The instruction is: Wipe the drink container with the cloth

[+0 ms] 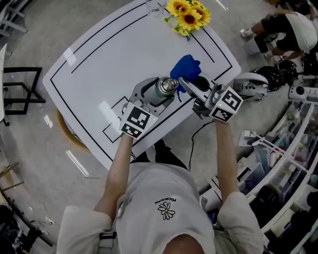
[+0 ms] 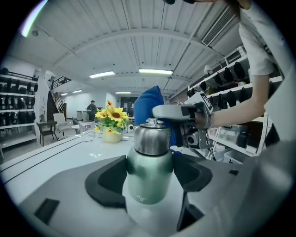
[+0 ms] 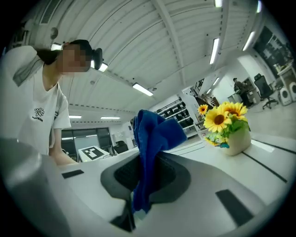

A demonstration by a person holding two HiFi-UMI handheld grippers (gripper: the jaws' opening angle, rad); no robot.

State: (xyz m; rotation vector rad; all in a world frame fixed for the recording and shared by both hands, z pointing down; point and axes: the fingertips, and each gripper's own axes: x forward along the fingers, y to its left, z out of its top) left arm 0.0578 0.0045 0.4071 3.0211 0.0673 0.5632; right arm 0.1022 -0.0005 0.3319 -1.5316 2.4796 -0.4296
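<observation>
A green flask with a steel cap (image 1: pixel 166 85) stands upright on the white table (image 1: pixel 114 54) near its front edge. My left gripper (image 1: pixel 156 93) is open around it. In the left gripper view the flask (image 2: pixel 149 157) sits between the two dark pads (image 2: pixel 107 183), which flank its sides closely. My right gripper (image 1: pixel 193 83) is just right of the flask, raised and shut on a blue cloth (image 1: pixel 186 67). In the right gripper view the cloth (image 3: pixel 150 143) sticks up out of the closed jaws. The left gripper view shows the cloth (image 2: pixel 145 104) behind the flask's cap.
A vase of sunflowers (image 1: pixel 189 15) stands at the table's far edge with a clear glass (image 2: pixel 86 129) beside it. Black lines mark the tabletop. Shelves with bins (image 1: pixel 293 163) and gear on the floor are to the right. Another person (image 1: pixel 285 27) is at top right.
</observation>
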